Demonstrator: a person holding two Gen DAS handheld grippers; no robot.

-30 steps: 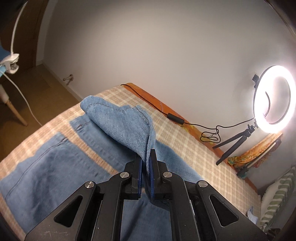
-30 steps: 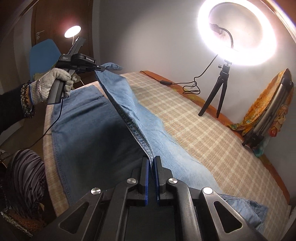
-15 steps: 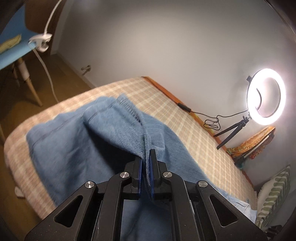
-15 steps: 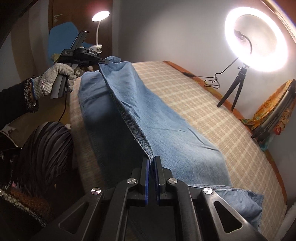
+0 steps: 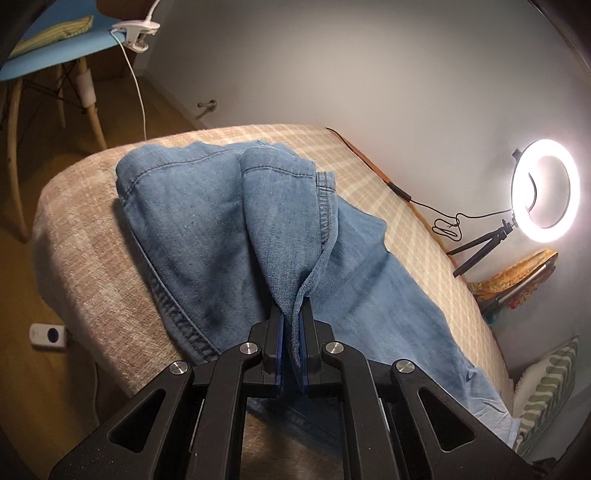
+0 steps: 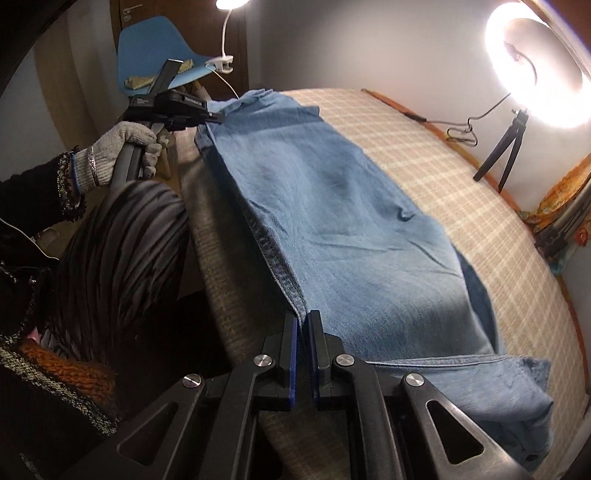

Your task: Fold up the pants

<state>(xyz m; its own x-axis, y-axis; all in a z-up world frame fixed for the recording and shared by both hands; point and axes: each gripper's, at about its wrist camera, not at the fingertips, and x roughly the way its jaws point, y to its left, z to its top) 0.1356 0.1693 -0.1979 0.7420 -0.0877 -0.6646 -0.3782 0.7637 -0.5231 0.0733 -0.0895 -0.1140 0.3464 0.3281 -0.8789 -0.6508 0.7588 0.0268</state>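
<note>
Blue denim pants (image 6: pixel 347 229) lie lengthwise on a checked bed (image 6: pixel 424 155), one leg laid over the other. My right gripper (image 6: pixel 303 321) is shut on the seamed near edge of the pants by the bed's front side. My left gripper (image 5: pixel 291 314) is shut on a pinched fold of the pants (image 5: pixel 221 221) near the hem end, which hangs slightly over the bed's corner. In the right wrist view the left gripper (image 6: pixel 218 117) shows at the far end of the same edge, held by a gloved hand (image 6: pixel 122 147).
A ring light on a tripod (image 6: pixel 532 66) stands at the back of the bed, with a black cable (image 5: pixel 443 221) along the wall edge. A blue chair with a clip lamp (image 5: pixel 133 33) stands beyond the bed's end. A striped pillow (image 5: pixel 546 391) lies at the right.
Both grippers have drawn the lifted pant leg toward the near side of the bed and lowered it. The fold now lies flatter over the other leg, edge close to the bed's front.
</note>
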